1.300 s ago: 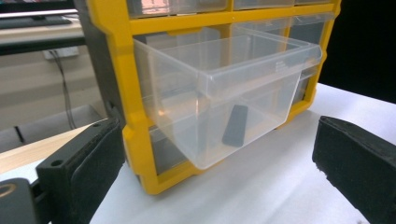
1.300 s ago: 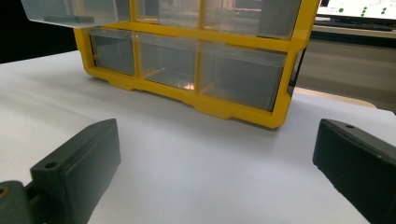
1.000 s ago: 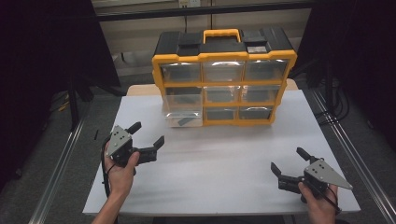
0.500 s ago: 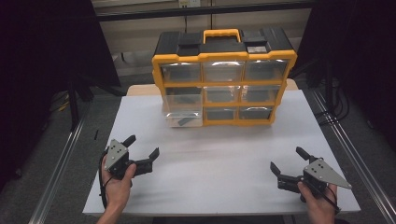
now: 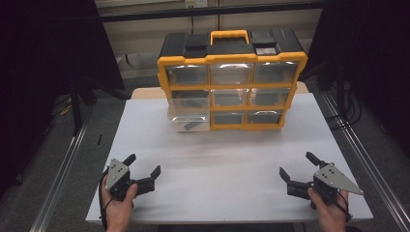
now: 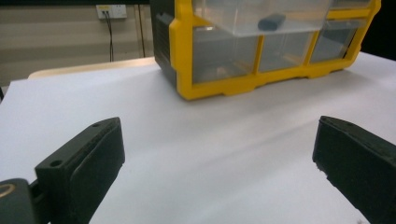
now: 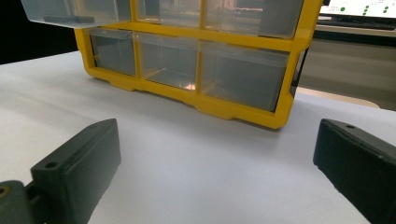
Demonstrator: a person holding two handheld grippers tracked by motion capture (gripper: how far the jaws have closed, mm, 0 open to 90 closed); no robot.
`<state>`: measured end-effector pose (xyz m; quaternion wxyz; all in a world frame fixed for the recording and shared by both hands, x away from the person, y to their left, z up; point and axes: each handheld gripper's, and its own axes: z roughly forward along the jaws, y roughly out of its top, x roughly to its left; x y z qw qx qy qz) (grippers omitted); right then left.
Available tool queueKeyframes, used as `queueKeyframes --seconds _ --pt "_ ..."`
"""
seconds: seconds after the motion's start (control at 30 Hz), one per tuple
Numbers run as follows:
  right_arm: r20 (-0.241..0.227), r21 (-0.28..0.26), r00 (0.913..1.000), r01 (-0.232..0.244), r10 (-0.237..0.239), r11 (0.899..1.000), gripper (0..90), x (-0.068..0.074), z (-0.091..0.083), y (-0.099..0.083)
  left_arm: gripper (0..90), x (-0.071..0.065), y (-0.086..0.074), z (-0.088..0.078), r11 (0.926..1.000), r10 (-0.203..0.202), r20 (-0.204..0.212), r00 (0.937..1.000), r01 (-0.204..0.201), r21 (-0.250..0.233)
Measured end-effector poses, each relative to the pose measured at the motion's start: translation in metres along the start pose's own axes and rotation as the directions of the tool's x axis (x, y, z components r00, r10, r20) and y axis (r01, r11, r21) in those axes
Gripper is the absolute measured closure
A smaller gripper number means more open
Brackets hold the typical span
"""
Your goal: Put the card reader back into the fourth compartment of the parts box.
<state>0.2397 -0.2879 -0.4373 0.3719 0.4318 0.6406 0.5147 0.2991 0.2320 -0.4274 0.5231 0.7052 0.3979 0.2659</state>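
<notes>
A yellow and black drawer cabinet (image 5: 232,82) with clear drawers stands at the back of the white table (image 5: 227,164). Its middle-left drawer (image 5: 189,116) is pulled out, and a small dark part (image 6: 271,21) lies inside it. My left gripper (image 5: 142,166) rests near the front left of the table, jaws wide apart with nothing between them. At the front right, my right gripper (image 5: 297,166) is open too, and empty. In the left gripper view the cabinet (image 6: 261,42) rises ahead beyond the jaws; the right gripper view shows the cabinet (image 7: 196,56) from the other side.
Metal rails (image 5: 63,169) run along both sides of the table. A wide stretch of bare white tabletop lies between the grippers and the cabinet. Dark floor and cables (image 5: 348,106) surround the table.
My left gripper has drawn back from the table's middle left toward the front edge, still open. The right gripper has stayed where it was.
</notes>
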Motion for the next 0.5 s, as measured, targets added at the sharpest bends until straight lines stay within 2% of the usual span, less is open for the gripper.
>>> queueKeyframes --seconds 0.1,0.17,0.23,0.27,0.3,0.37,0.5 --pt "-0.002 -0.003 1.0000 0.000 0.000 1.000 0.9 0.000 0.000 0.000 2.3 -0.001 -0.003 -0.002 1.0000 -0.006 0.000 1.0000 0.006 0.000" --pt "0.000 0.000 1.0000 0.001 -0.001 1.000 0.9 0.000 0.000 0.000 2.3 -0.002 -0.004 -0.004 0.9998 -0.008 -0.018 0.9998 0.008 -0.019" --pt "-0.003 -0.002 1.0000 0.000 0.000 1.000 0.9 0.000 0.000 0.000 2.2 -0.002 -0.007 -0.005 0.9991 -0.004 -0.059 0.9982 0.002 -0.043" --pt "-0.003 -0.003 1.0000 -0.001 0.001 1.000 0.9 0.000 0.001 0.000 2.2 -0.001 -0.009 -0.005 0.9991 -0.016 -0.062 0.9979 0.014 -0.039" --pt "-0.003 -0.001 1.0000 0.000 0.000 1.000 0.9 0.000 0.001 0.000 2.2 0.001 -0.010 -0.004 0.9989 -0.040 -0.049 0.9980 0.039 -0.026" --pt "-0.003 0.000 1.0000 0.000 0.000 1.000 1.0 0.000 0.001 0.000 2.2 0.002 -0.013 -0.002 0.9984 -0.057 -0.040 0.9976 0.057 -0.007" --pt "-0.008 0.007 1.0000 -0.004 0.004 1.000 1.0 -0.001 0.001 -0.001 2.2 0.002 -0.012 0.000 0.9994 -0.034 -0.035 0.9988 0.034 -0.001"
